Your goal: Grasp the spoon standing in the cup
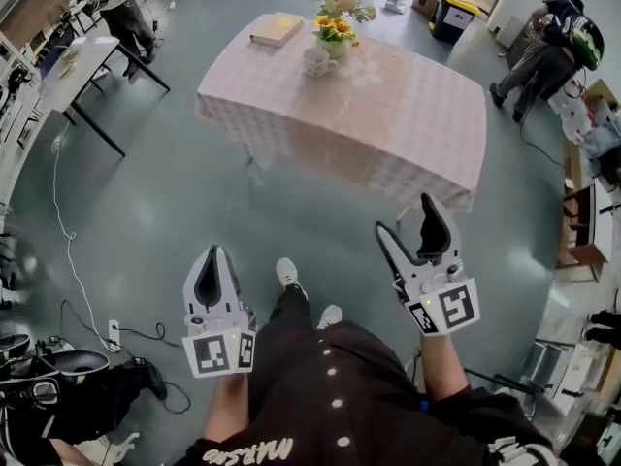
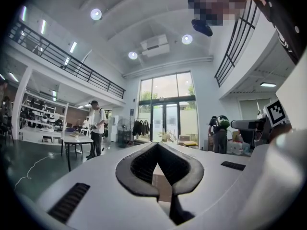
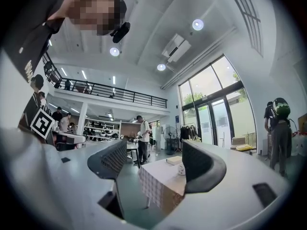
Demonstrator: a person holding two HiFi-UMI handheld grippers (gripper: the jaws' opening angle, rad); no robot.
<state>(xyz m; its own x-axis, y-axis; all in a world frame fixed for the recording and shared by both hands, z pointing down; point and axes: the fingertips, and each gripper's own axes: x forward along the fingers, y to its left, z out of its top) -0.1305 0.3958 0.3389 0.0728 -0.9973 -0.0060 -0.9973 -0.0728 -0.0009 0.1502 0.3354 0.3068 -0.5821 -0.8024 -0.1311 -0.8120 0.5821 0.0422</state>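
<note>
Both grippers held well short of the tabletop, right jaws wide, left jaws together.

The cup (image 1: 317, 61) stands near the far edge of the checked tabletop (image 1: 417, 115), just beside the flowers (image 1: 338, 13), with a book (image 1: 277, 29) to its left; the spoon is too small to make out. The left gripper (image 1: 213, 258) has its jaws tip to tip on nothing. The right gripper (image 1: 403, 212) has its jaws spread wide and empty, with the cup far beyond them.
</note>
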